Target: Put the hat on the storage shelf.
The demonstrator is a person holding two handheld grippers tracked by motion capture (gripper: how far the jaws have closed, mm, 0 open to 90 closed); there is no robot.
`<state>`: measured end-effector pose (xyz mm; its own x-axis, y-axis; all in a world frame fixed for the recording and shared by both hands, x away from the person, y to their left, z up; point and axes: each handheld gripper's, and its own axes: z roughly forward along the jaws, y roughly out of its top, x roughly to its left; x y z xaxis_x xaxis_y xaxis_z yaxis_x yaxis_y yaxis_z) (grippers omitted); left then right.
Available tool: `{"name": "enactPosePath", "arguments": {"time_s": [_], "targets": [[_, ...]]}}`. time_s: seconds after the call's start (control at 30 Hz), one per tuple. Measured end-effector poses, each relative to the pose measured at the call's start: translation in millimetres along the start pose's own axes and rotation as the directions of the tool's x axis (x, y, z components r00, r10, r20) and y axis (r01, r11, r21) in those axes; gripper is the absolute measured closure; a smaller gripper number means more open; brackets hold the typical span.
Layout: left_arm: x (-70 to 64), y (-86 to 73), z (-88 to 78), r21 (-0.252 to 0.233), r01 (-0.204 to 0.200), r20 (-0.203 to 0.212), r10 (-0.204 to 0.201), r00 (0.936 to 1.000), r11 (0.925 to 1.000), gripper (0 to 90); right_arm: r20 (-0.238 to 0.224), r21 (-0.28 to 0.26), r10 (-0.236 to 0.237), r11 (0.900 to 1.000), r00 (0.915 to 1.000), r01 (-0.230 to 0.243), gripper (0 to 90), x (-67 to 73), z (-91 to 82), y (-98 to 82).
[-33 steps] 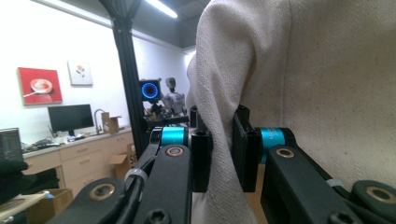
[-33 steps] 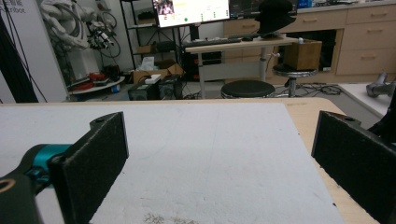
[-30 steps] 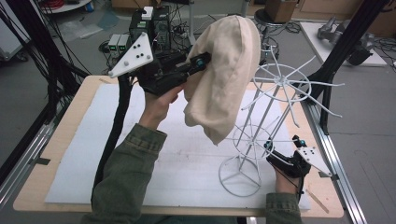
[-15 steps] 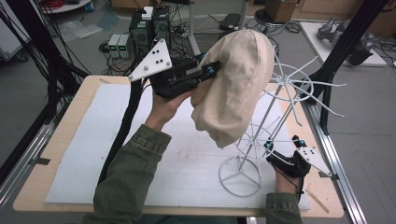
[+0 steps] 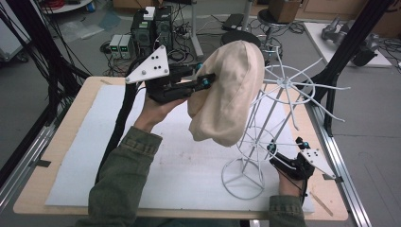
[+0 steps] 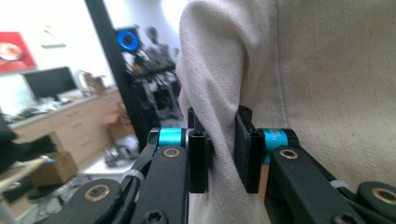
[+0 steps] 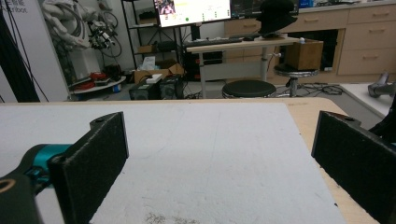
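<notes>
The left tool [image 6: 223,154] is pinching a fold of the cream canvas hat [image 5: 229,94], holding it just beside the white wire hat stand [image 5: 265,137]. The right tool [image 5: 286,161], jaws spread wide and empty, is waiting beside the stand's base. Next, probably, lowering the hat over the stand's crown.

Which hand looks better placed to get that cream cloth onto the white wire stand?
The left. The left gripper is already clamped on a fold of the cloth and holds it up beside the stand. The right gripper sits low by the stand's base, jaws wide open with nothing between them.
</notes>
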<state>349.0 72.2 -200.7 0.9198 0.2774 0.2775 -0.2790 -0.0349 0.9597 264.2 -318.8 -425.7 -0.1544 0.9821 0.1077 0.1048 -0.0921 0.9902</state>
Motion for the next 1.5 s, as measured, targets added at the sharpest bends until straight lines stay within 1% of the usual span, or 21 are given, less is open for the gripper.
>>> {"name": "enactPosePath", "arguments": {"time_s": [0.03,0.17,0.23,0.3,0.43,0.57,0.63,0.73,0.8,0.9,1.1,1.23,1.4,1.5], "targets": [[-0.4,-1.7,-1.1,0.008,-0.008,0.001,0.008,1.0,0.9999,77.4,0.001,0.001,0.001,1.0,1.0,-0.001,2.9,0.0,0.0,0.0],[0.1,-2.4,-3.4,0.007,-0.01,0.008,0.01,0.9999,0.9999,76.4,0.001,0.001,-0.001,1.0,1.0,0.001,2.9,0.2,0.3,-0.2],[-0.9,-1.9,-3.2,0.009,-0.018,0.002,0.018,0.9998,0.9998,74.5,0.0,0.0,-0.003,1.0,1.0,0.003,2.9,0.2,0.0,0.0],[-1.6,-1.7,-2.7,0.019,-0.027,-0.012,0.027,0.9996,0.9994,70.1,0.003,0.0,-0.001,1.0,1.0,0.001,2.9,0.0,0.0,0.0],[-0.6,-2.6,-2.6,0.027,-0.018,-0.038,0.019,0.9991,0.9995,60.5,0.002,-0.002,-0.003,1.0,1.0,0.003,2.9,-0.2,0.1,0.0],[1.2,-4.0,-4.3,0.007,0.001,-0.058,-0.001,0.9983,1.0,51.1,0.001,-0.002,-0.002,1.0,1.0,0.002,2.9,-0.5,-0.1,0.1],[2.2,-5.0,-5.9,0.004,0.004,-0.06,-0.004,0.9982,1.0,48.9,0.001,-0.001,0.001,1.0,1.0,-0.001,2.9,-0.3,0.0,0.0],[4.4,-6.4,-8.3,-0.015,0.021,-0.077,-0.022,0.9968,0.9997,44.2,0.001,0.002,0.0,1.0,1.0,0.0,2.9,-0.2,-0.1,0.1],[6.3,-7.2,-10.7,-0.026,0.034,-0.095,-0.036,0.9948,0.9991,41.9,0.002,0.001,-0.002,1.0,1.0,0.002,2.9,-0.2,0.0,0.0],[8.6,-8.3,-14.6,-0.035,0.035,-0.122,-0.039,0.9917,0.9988,39.6,0.002,0.0,-0.002,1.0,1.0,0.002,2.9,-0.2,-0.1,0.1],[12.3,-9.6,-25.2,-0.062,0.04,-0.175,-0.05,0.9834,0.9973,35.9,0.002,0.0,-0.007,1.0,1.0,0.007,2.9,-0.2,-0.1,0.0],[12.9,-9.6,-31.3,-0.07,0.038,-0.198,-0.052,0.9789,0.9968,34.1,0.003,0.001,-0.01,1.0,0.9999,0.01,2.9,-0.2,-0.2,0.0],[14.2,-9.2,-42.7,-0.086,0.04,-0.223,-0.059,0.9731,0.9954,32.8,0.004,0.0,-0.01,1.0,0.9999,0.01,2.9,-0.2,-0.2,0.0],[15.0,-9.0,-48.9,-0.089,0.043,-0.237,-0.063,0.9695,0.9952,32.8,0.005,0.003,-0.002,1.0,1.0,0.002,2.9,0.7,-0.6,0.0]]}}
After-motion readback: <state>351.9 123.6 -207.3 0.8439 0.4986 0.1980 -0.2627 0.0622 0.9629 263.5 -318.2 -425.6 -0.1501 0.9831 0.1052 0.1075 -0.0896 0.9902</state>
